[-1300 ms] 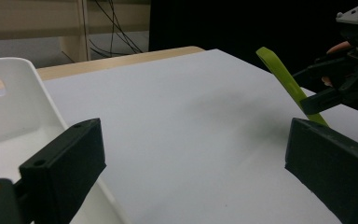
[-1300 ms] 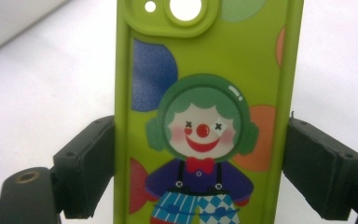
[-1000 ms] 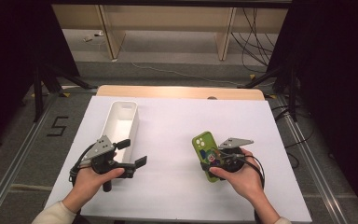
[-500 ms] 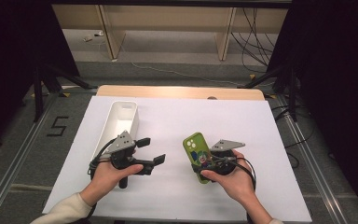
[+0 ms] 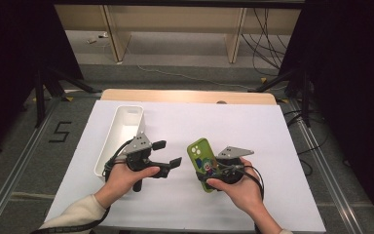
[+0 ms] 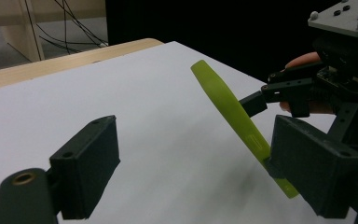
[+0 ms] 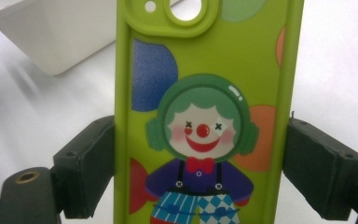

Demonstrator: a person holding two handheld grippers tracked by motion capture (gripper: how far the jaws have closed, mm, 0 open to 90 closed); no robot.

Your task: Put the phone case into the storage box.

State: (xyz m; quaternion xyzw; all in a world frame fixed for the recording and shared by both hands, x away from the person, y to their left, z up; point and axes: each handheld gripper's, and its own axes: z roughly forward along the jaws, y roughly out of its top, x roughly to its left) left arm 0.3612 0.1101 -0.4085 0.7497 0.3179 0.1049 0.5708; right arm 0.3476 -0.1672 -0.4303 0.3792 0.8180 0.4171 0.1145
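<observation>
A lime-green phone case (image 5: 198,151) printed with a clown (image 7: 200,126) is held tilted up off the white table sheet (image 5: 224,122). My right gripper (image 5: 205,168) is shut on it, a pad against each long edge (image 7: 200,172). To its left, my left gripper (image 5: 169,153) points at the case's side. Its jaws stand open and have just been closing a little, with nothing between them. In the left gripper view (image 6: 200,163) the case's edge (image 6: 228,107) rises just ahead of the right-hand jaw, with the other gripper behind it.
A white oblong bin (image 5: 116,131) stands on the left part of the sheet, just behind my left hand, and its corner (image 7: 51,32) is in the right gripper view. The wooden table edge (image 5: 185,95) runs along the back. Dark stands and cables lie on the floor beyond.
My left gripper has moved right, away from the bin's front end and up to the case. The right gripper, with the case in it, has shifted slightly left.
</observation>
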